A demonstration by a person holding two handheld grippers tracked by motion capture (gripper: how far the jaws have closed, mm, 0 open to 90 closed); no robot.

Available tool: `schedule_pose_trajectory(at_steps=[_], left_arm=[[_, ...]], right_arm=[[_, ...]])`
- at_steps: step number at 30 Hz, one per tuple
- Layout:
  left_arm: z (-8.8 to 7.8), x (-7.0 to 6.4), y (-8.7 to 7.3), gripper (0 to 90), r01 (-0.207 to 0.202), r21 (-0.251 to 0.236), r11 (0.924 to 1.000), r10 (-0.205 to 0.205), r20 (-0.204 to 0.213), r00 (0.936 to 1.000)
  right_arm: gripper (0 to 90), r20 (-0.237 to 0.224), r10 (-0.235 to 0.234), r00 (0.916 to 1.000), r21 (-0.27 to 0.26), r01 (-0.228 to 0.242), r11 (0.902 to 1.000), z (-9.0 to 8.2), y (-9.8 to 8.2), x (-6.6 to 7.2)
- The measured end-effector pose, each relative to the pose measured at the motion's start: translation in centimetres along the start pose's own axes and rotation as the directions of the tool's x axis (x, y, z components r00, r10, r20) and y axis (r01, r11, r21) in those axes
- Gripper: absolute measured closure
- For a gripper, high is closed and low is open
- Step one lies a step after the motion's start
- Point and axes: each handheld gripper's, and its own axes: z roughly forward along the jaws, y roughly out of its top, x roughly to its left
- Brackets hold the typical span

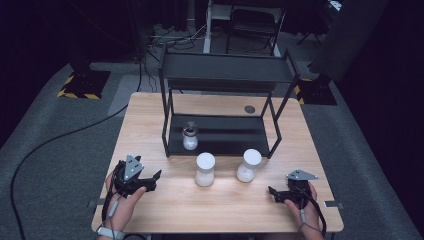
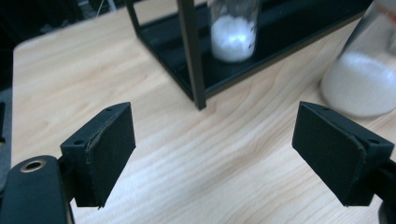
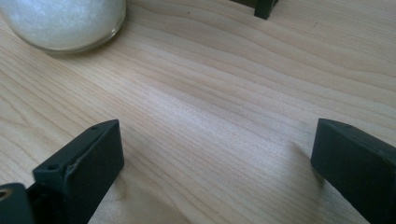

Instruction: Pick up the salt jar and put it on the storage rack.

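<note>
A wooden table (image 1: 150, 115) carries a black two-tier metal rack (image 1: 220, 100) toward its far edge. A small glass jar of white powder (image 1: 190, 136) stands on the rack's lower shelf, at its left end. Two white-lidded jars (image 1: 205, 169) (image 1: 248, 165) stand just before the rack's front edge. Near the table's front corners, the left gripper (image 1: 155, 181) and the right gripper (image 1: 272, 192) each hold their jaws wide apart, nothing between.
</note>
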Motion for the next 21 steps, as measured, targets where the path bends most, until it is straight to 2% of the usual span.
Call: schedule_pose_trajectory(at_steps=[11,21], left_arm=[[0.7,0.6,-1.9,12.8,0.013,0.045,0.9989,-0.012,-0.022,0.9997],[1.5,1.2,-3.4,12.8,0.043,0.074,0.9963,-0.04,-0.033,0.9986]], right_arm=[[2.4,0.001,0.001,1.0,0.0,-0.001,1.0,0.0,0.0,0.0],[2.4,0.001,0.001,1.0,0.0,-0.001,1.0,0.0,0.0,0.0]])
